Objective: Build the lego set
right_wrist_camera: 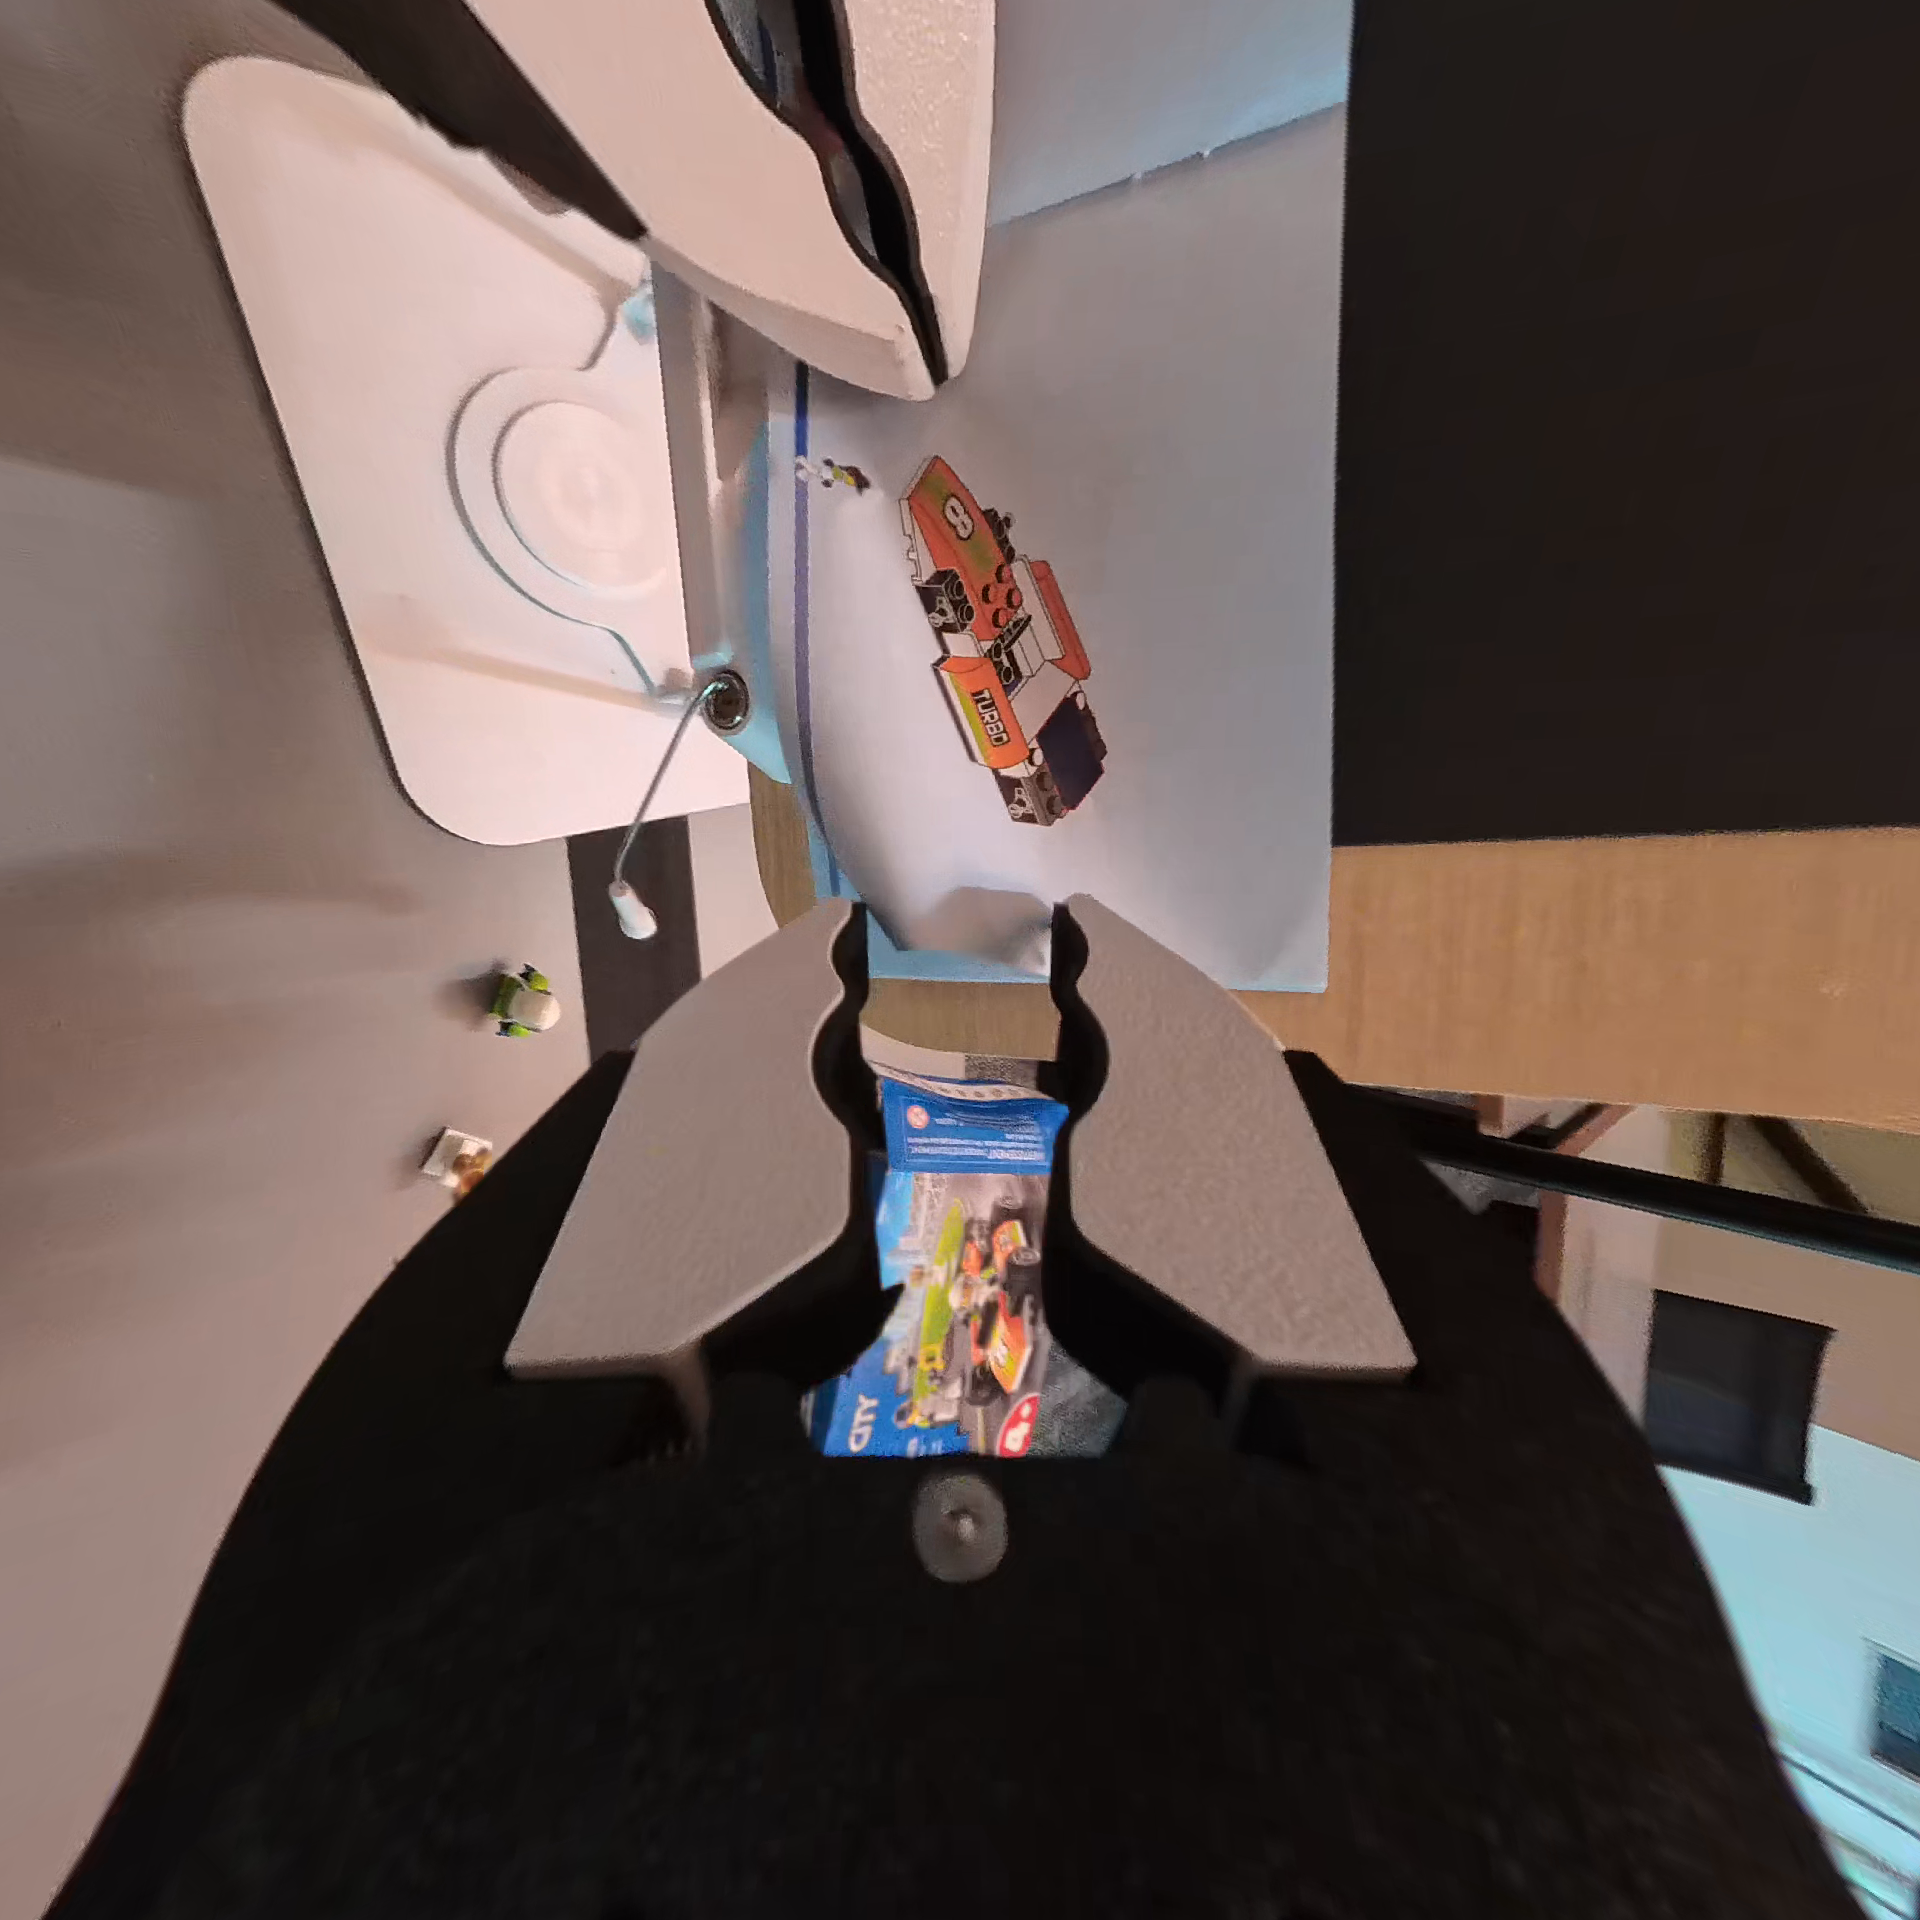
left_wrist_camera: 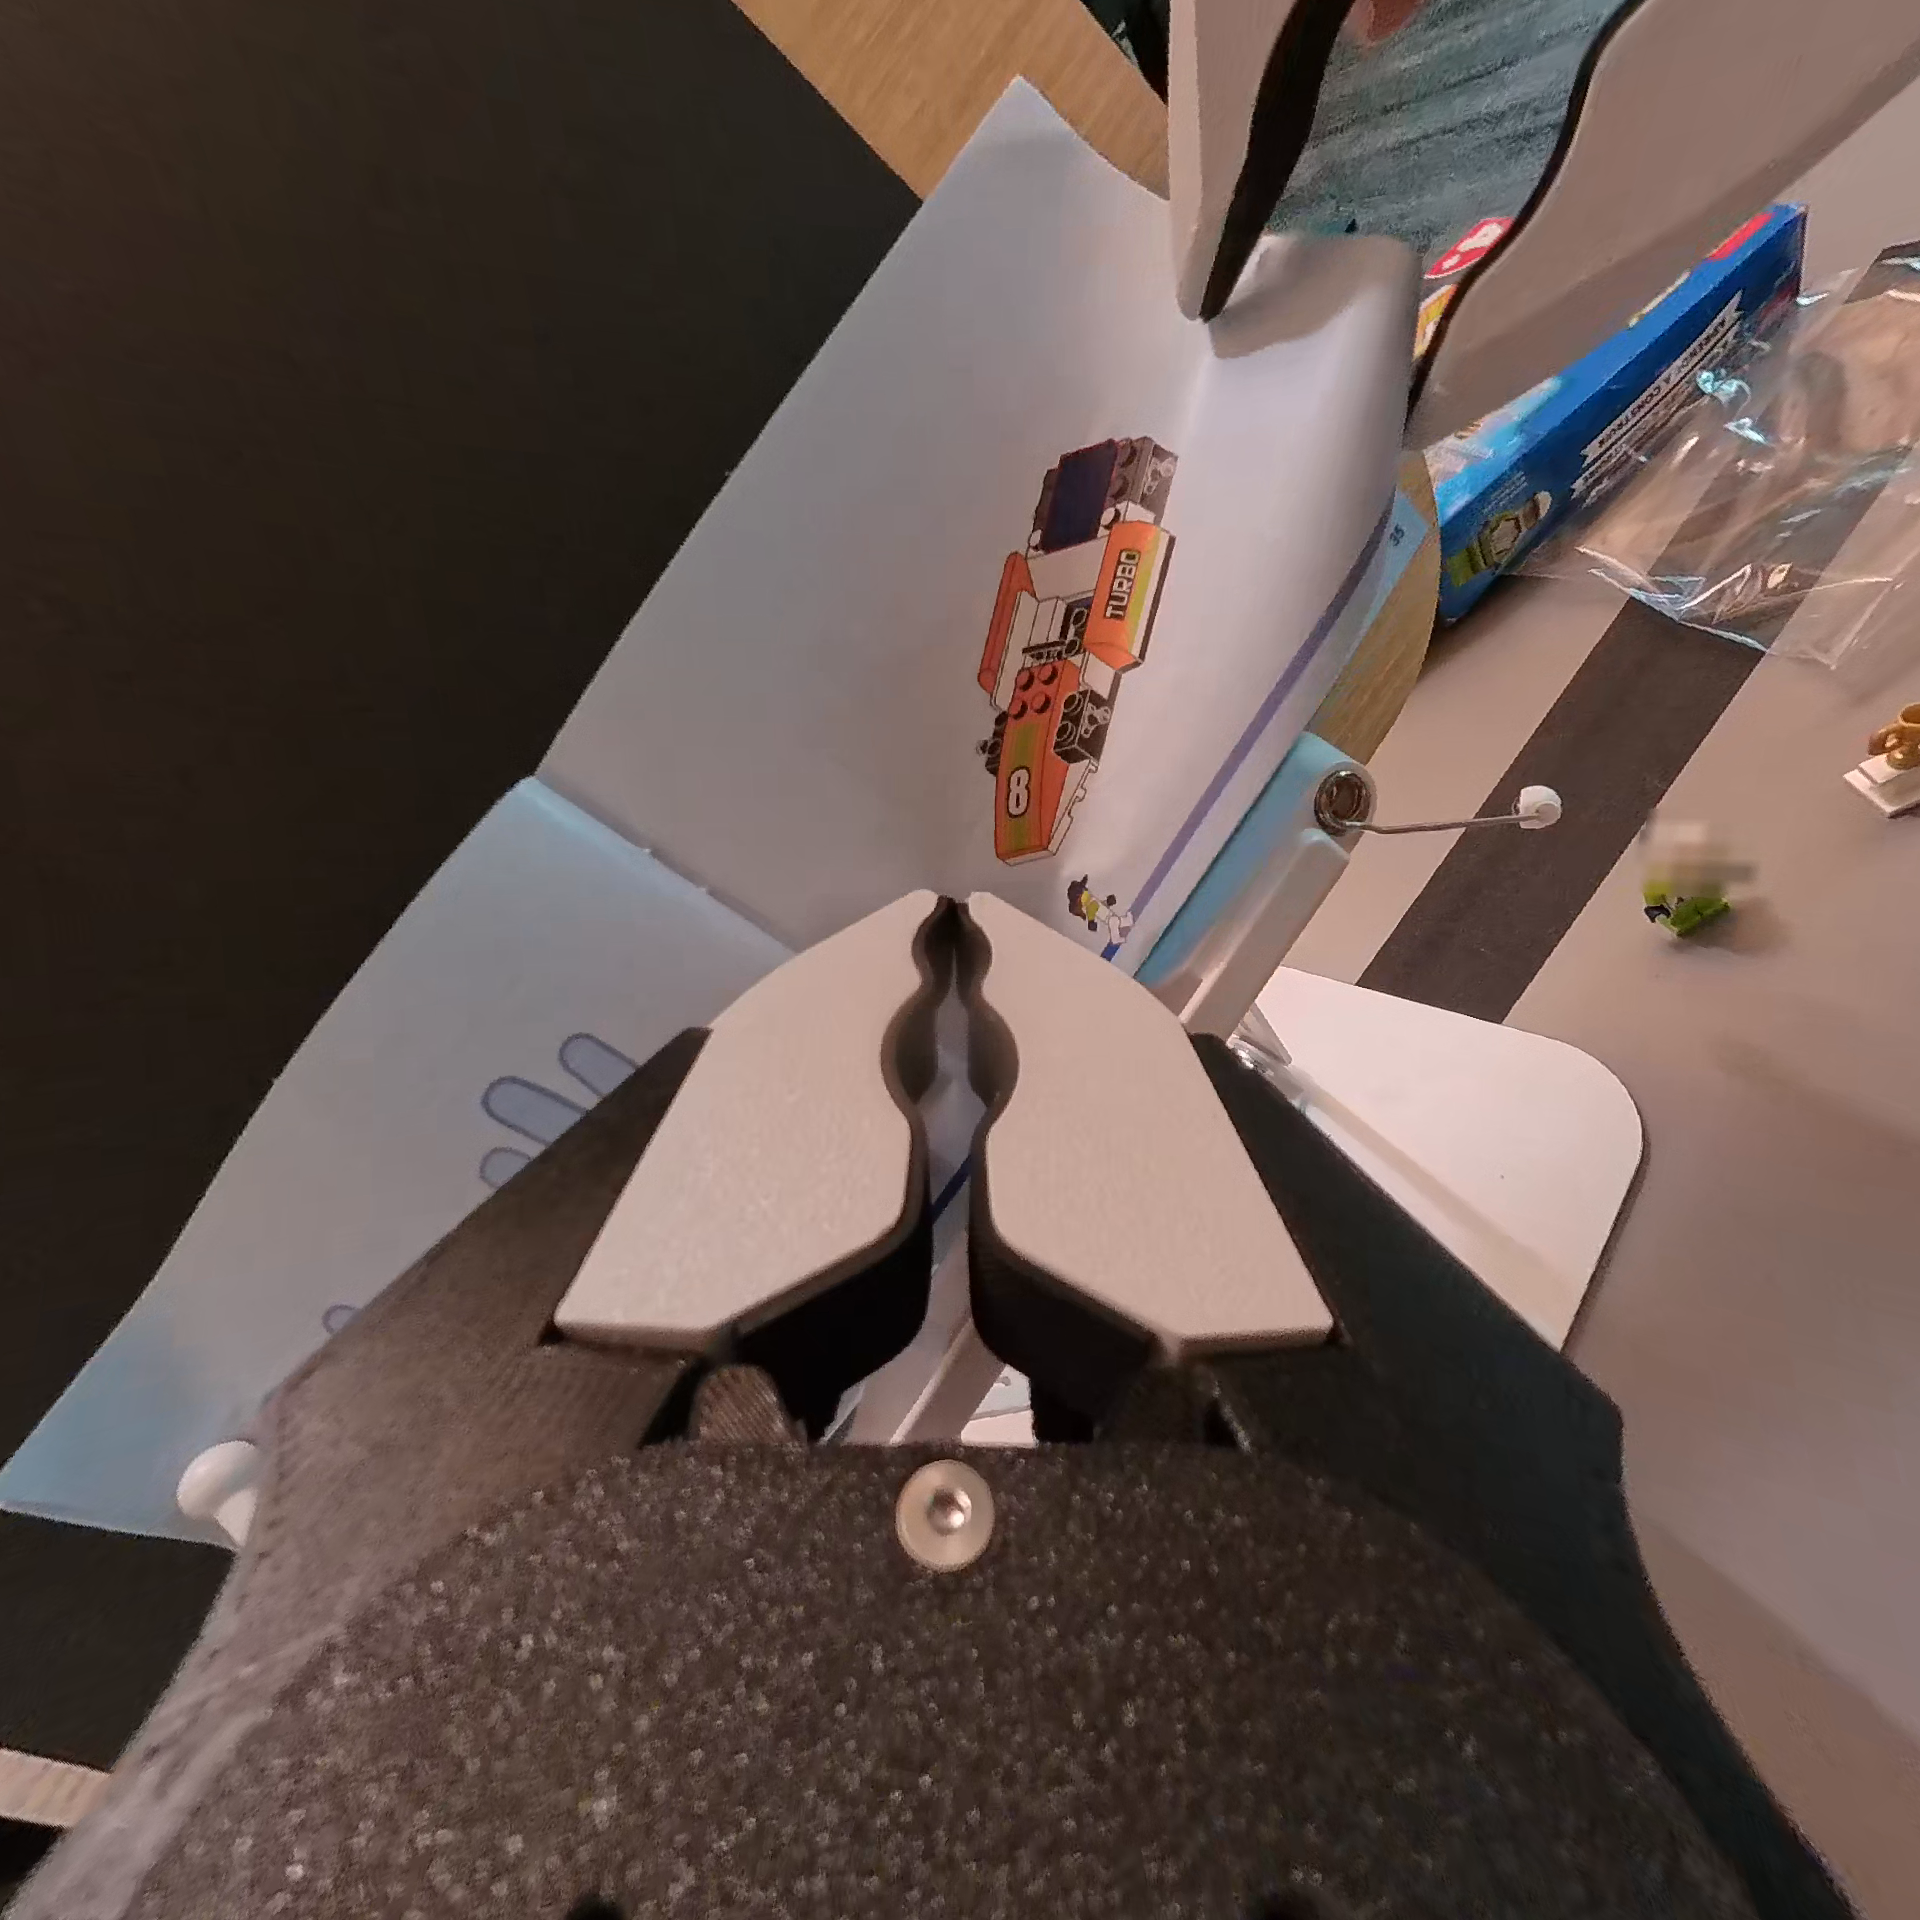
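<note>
while our left gripper [left_wrist_camera: 951, 909] pinches the instruction booklet [left_wrist_camera: 831, 582] at its lower edge, our right gripper [right_wrist_camera: 956, 914] stands half open around its far corner. beyond the booklet, the lego box [left_wrist_camera: 1621, 416] is partly hidden.

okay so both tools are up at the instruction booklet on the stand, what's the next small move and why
Probably close the right tool on the page edge it straddles. Its jaws stand open around the bulging lower edge of the instruction booklet, while the left tool looks shut on the page near the stand. Gripping that edge would let the page be turned or flattened without slipping.
</note>
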Motion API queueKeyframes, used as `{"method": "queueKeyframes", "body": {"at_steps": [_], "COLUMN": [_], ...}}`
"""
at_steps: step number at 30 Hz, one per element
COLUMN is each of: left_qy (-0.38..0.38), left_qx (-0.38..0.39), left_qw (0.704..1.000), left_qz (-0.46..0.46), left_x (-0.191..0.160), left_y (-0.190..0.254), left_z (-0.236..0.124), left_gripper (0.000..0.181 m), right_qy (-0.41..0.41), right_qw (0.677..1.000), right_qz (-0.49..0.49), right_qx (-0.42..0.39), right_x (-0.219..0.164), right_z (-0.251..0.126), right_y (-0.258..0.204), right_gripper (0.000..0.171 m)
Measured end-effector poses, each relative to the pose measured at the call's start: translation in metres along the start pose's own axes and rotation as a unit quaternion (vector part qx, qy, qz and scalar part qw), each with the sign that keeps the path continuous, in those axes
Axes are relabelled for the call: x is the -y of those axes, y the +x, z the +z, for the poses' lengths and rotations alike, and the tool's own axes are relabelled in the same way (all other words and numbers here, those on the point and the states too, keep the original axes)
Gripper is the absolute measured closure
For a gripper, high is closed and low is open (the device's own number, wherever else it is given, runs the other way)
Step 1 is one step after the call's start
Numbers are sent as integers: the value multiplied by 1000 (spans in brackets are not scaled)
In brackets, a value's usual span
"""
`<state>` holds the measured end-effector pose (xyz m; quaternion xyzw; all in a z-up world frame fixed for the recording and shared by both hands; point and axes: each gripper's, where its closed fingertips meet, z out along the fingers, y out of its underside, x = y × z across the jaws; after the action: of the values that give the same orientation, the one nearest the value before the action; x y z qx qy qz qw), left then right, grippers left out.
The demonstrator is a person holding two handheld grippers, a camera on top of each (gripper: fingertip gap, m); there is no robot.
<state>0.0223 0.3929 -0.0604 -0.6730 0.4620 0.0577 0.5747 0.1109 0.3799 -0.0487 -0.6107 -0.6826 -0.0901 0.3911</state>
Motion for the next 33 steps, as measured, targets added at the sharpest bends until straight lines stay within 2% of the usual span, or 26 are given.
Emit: {"method": "queueKeyframes", "body": {"at_steps": [4,10,20,27,33], "left_qy": [0,2,8,15,22], "left_qx": [-1,-6,-9,-19,-39], "left_qw": [1000,1000,1000,1000,999], "left_qz": [-1,-1,-5,-11,-9], "left_x": [0,1,1,2,1], "left_y": [0,0,1,2,4], "left_z": [0,-1,-2,-4,-9], "left_gripper": [181,181,181,181,172], "right_qy": [0,15,109,149,162], "right_qw": [1000,999,987,981,980], "right_qz": [4,30,115,128,116], "right_qx": [-1,24,39,-1,-22], "right_x": [2,12,36,43,50], "right_z": [-1,-4,-20,-19,-19], "right_y": [4,1,4,6,9], "right_gripper": [142,139,145,154,163]}}
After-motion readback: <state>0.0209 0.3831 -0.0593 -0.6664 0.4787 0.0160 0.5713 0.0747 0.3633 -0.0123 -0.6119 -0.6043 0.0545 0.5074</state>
